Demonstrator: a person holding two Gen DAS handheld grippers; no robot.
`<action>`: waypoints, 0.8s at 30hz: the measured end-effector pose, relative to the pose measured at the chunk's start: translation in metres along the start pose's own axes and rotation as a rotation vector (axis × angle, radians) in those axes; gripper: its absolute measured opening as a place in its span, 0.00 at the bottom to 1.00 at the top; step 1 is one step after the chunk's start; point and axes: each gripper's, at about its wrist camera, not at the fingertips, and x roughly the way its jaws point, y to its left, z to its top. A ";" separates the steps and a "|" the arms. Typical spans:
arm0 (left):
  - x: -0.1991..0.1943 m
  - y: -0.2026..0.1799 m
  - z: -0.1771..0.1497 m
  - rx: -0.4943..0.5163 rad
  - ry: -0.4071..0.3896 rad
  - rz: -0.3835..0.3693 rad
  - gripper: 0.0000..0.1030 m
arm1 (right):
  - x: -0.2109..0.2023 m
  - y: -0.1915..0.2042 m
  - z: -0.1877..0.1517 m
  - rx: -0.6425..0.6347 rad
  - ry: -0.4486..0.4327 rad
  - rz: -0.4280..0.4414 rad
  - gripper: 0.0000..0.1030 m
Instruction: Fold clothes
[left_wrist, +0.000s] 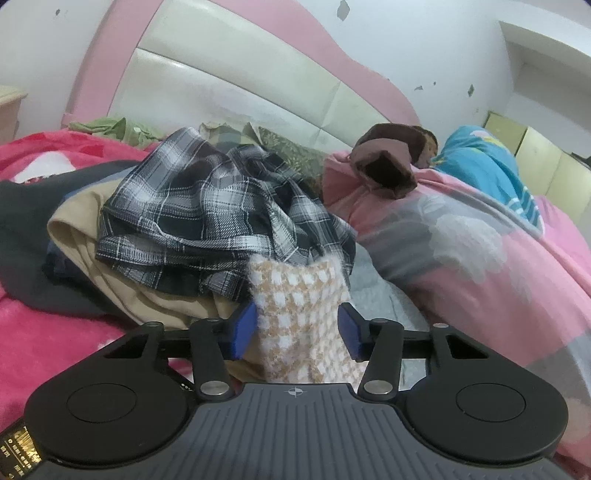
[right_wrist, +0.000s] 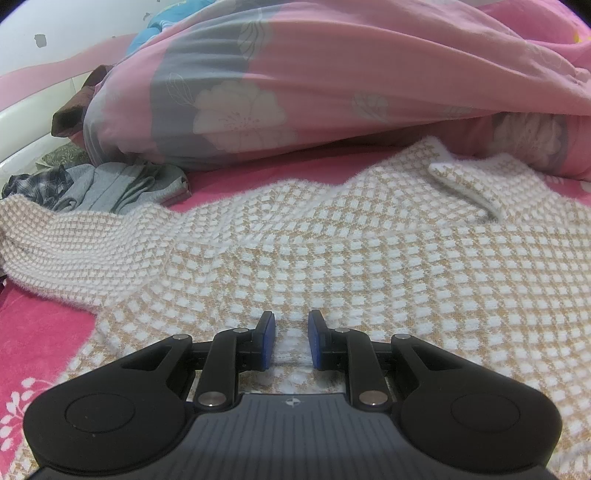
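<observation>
Hand-held gripper (right_wrist: 291, 339) pads' contact with sweater (right_wrist: 369, 258) unclear.

This is a bedroom in a home. Beyond the tongs stands a padded headboard (left_wrist: 229, 85) with a pink frame, and a flowered quilt (left_wrist: 461, 236) lies right of them. Clothes (left_wrist: 207, 206) are piled on the pink bedcover (left_wrist: 55, 332).
</observation>
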 end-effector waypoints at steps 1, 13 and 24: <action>0.001 0.001 0.000 -0.004 0.002 0.003 0.47 | 0.000 0.000 0.000 0.000 0.000 0.000 0.20; 0.009 0.005 -0.003 -0.012 0.008 -0.016 0.27 | 0.000 0.001 0.000 -0.001 -0.001 -0.003 0.20; -0.008 -0.010 -0.007 0.045 -0.060 -0.110 0.12 | 0.000 0.000 0.000 0.003 -0.002 -0.002 0.20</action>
